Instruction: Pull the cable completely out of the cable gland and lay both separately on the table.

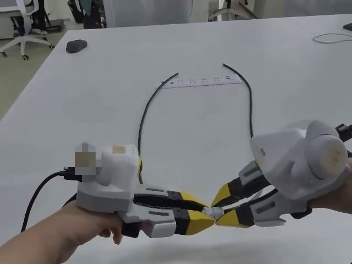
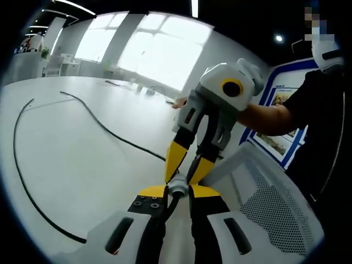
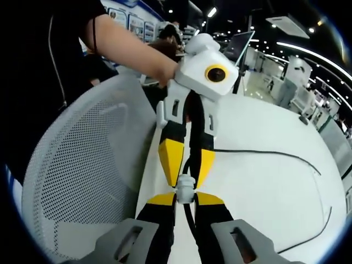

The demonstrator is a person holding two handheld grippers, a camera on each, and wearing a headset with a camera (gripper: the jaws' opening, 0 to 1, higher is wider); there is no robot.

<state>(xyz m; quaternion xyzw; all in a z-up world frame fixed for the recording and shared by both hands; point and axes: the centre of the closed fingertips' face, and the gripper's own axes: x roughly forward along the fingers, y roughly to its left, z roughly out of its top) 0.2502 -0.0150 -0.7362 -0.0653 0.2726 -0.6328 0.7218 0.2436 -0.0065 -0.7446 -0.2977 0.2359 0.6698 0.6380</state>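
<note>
A small pale cable gland (image 1: 212,211) hangs just above the near edge of the white table (image 1: 110,110), between the yellow tips of both grippers. My left gripper (image 1: 204,215) comes in from the left and is shut on the cable gland (image 2: 177,186). From the right, my right gripper (image 1: 220,212) meets it tip to tip, shut on the black cable (image 3: 190,215) right behind the cable gland (image 3: 186,186). The black cable (image 1: 144,113) loops away over the table in two long strands, both ending near a power strip.
A white power strip (image 1: 203,81) lies across the middle of the table and a dark mouse (image 1: 76,45) sits at the far left. Office chairs (image 1: 22,27) stand beyond the table. A white mesh chair back (image 3: 82,165) is close beside the grippers.
</note>
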